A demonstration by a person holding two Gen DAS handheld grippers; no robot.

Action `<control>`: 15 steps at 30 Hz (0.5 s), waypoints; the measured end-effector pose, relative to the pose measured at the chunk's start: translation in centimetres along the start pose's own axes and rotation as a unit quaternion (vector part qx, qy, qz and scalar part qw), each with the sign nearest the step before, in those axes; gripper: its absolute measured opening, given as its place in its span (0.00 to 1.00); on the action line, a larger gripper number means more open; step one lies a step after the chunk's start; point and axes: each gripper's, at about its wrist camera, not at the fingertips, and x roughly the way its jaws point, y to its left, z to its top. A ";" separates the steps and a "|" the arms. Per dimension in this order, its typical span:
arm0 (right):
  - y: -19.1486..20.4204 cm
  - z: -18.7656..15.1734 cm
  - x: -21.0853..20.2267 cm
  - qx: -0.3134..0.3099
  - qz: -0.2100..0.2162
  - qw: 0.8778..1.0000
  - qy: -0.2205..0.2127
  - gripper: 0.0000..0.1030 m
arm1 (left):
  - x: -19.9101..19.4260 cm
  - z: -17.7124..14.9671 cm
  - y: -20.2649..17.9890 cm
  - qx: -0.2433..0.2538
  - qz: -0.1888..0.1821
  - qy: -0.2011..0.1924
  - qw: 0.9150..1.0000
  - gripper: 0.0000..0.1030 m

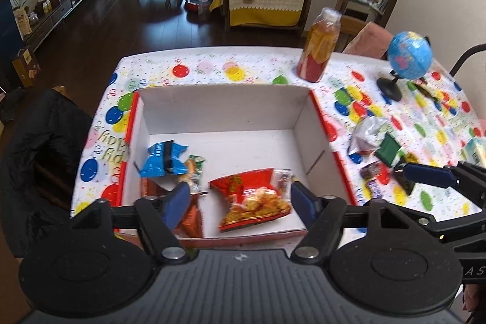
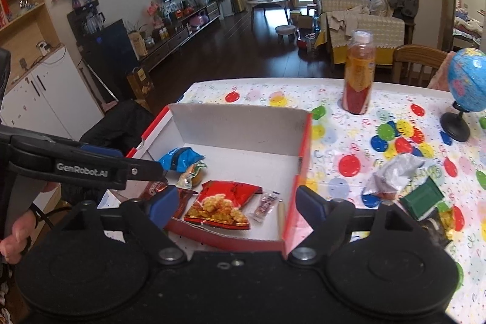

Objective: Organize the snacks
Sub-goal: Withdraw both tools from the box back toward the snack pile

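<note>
On the balloon-print tablecloth (image 1: 212,66) sits a white cardboard box (image 1: 224,108) holding a red chip bag (image 1: 252,199), a blue packet (image 1: 164,158) and smaller snacks. Left gripper (image 1: 235,199) hangs over the box, jaws apart, nothing between. Right gripper (image 2: 234,205) likewise spread and empty. More snacks (image 2: 422,196) lie on the cloth right of the box, near a bottle (image 2: 358,75) and a globe (image 1: 410,55).

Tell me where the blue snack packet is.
In both views, the blue snack packet lies inside the box, far-left corner, beside a small orange-and-green packet.
</note>
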 end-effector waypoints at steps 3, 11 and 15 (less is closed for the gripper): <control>-1.6 -0.5 -1.2 0.013 -0.004 1.000 -0.009 0.88 | -0.3 -0.1 -1.2 -0.004 -0.008 -0.009 1.000 0.77; -6.7 -2.2 -3.9 0.035 -0.038 0.999 -0.013 0.99 | 0.5 -0.2 -6.3 0.010 -0.036 -0.018 0.999 0.86; -9.7 -3.2 -5.1 0.040 -0.043 0.998 -0.021 1.00 | 1.6 -0.2 -9.4 0.015 -0.045 -0.019 0.999 1.00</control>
